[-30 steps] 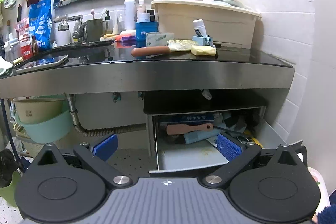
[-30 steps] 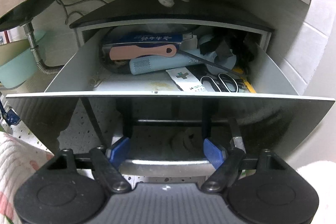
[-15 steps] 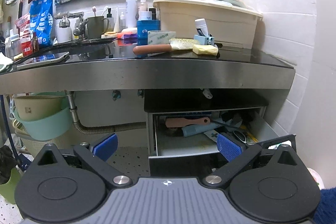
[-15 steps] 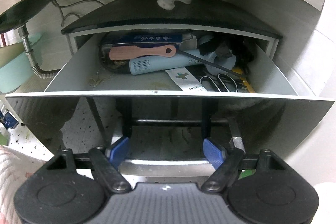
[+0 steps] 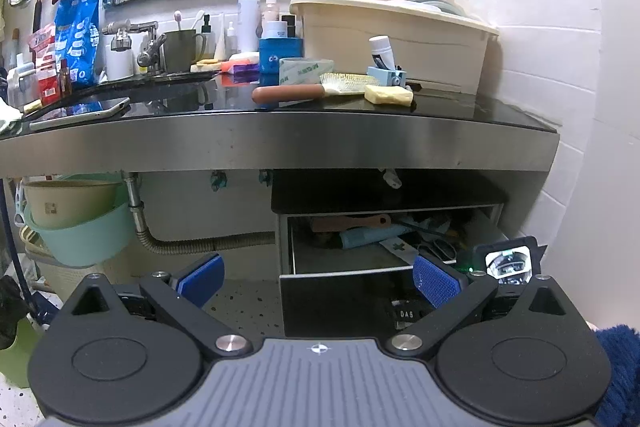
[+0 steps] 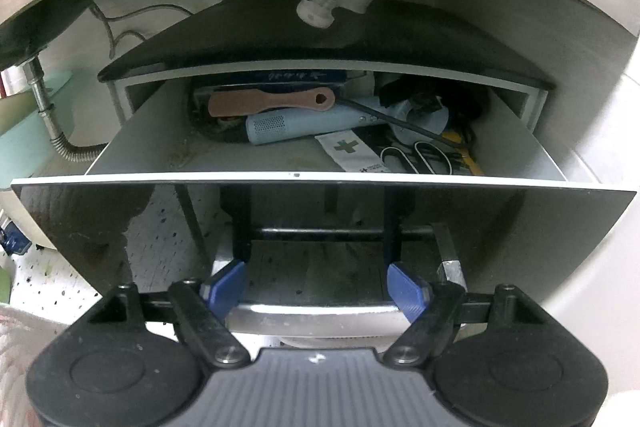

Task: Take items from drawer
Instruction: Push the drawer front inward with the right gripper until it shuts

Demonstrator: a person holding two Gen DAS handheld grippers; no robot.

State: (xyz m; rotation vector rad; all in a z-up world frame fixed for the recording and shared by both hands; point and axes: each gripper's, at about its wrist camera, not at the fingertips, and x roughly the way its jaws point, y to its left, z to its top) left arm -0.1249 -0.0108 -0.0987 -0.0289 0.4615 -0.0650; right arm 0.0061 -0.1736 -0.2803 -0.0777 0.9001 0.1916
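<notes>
Under the counter (image 5: pixel 280 143) the drawer (image 6: pixel 320 183) now sits further in than a second ago — right gripper (image 6: pixel 320 285) half-open at its handle (image 6: pixel 320 319), left gripper (image 5: pixel 318 277) wide, empty; nothing taken yet.

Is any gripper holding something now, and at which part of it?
The left gripper holds nothing. The right gripper has its fingertips at the drawer's handle, but whether they clamp it cannot be told.
</notes>
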